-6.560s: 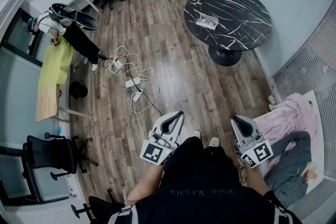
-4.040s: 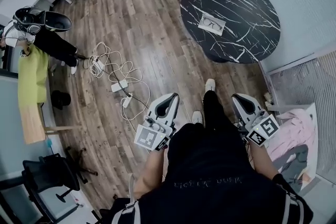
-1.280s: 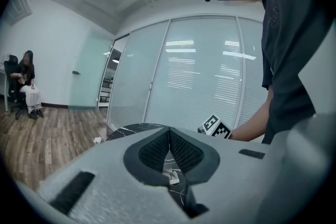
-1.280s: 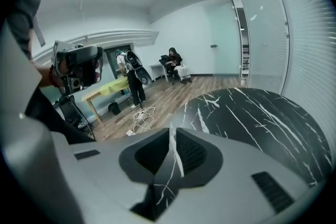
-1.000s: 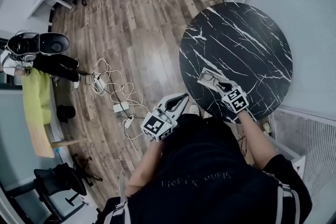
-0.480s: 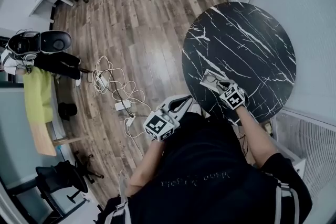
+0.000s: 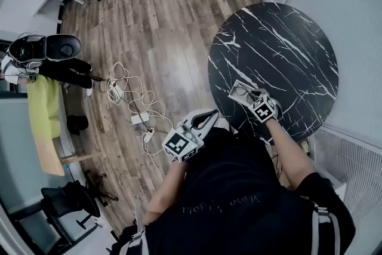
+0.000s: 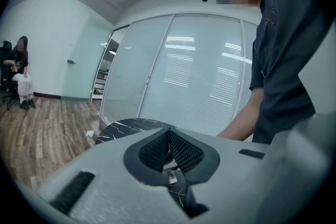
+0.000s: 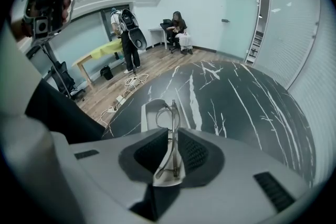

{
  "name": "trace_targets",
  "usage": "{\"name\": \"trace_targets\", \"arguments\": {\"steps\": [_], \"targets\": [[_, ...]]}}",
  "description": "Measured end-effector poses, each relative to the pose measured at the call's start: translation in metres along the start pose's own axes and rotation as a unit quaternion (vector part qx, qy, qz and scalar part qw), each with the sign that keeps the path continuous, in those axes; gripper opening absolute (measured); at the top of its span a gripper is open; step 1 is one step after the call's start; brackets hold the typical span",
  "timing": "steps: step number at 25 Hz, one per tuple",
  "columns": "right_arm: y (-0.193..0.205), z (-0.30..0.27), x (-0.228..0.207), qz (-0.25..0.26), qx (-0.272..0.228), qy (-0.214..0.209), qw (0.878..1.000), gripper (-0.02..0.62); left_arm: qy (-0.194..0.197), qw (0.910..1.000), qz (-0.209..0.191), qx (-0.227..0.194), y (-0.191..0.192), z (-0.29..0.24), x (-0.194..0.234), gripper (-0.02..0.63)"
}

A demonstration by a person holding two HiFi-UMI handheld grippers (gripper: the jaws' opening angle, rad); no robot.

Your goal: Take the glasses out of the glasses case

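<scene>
The right gripper (image 9: 172, 136) is clamping its jaws on the 1 pair of glasses (image 9: 169, 113), the 2 pads pressing in on the thin metal frame with only the frame's width between them. The glasses are sitting edge-on, their long axis running straight out ahead of the jaws, and the far lens rim is reaching forward over the 1 glasses case (image 9: 147, 113). That case is lying open just ahead of and below the jaws, slightly to their left, resting on the 1 round black marble tabletop (image 9: 236, 102). Whether the frame is touching the case's lining or hanging just clear of it is not readable. In the head view the right gripper (image 7: 253, 98) is pointing at the glasses case (image 7: 239, 89) near the tabletop's (image 7: 286, 51) close edge, so this is the nearer of the 2 grippers by far. The left gripper (image 7: 209, 116) is hanging beside the person's body, off the tabletop; in its own view the left gripper (image 8: 169, 136) is showing its jaws meeting at the tips, gripping nothing. The coming move probably calls for drawing the frame up and back, away from the case.
</scene>
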State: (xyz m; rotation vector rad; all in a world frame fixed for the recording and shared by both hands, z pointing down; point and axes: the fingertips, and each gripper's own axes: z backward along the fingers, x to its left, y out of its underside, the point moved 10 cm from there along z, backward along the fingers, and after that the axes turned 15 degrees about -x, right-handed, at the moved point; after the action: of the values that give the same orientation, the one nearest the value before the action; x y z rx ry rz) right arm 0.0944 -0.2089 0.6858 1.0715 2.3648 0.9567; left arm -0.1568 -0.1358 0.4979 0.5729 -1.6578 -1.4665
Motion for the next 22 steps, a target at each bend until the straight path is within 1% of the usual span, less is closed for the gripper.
{"name": "trace_targets", "arguments": {"steps": [4, 9, 19, 22], "targets": [[0.0, -0.009, -0.005, 0.027, 0.019, 0.007, 0.999, 0.04, -0.01, 1.0, 0.0, 0.0, -0.002, 0.003, 0.003, 0.02], [0.0, -0.019, -0.003, 0.04, 0.036, -0.003, 0.999, 0.04, -0.015, 0.9999, 0.005, 0.001, 0.001, 0.008, 0.004, 0.02], [0.001, -0.027, -0.004, 0.061, 0.054, -0.001, 0.997, 0.04, -0.024, 0.9997, 0.007, 0.002, 0.002, 0.015, 0.001, 0.02], [0.004, -0.031, -0.001, 0.059, 0.062, -0.016, 0.996, 0.04, -0.023, 0.9997, 0.006, 0.004, 0.002, 0.016, 0.0, 0.02]]}}
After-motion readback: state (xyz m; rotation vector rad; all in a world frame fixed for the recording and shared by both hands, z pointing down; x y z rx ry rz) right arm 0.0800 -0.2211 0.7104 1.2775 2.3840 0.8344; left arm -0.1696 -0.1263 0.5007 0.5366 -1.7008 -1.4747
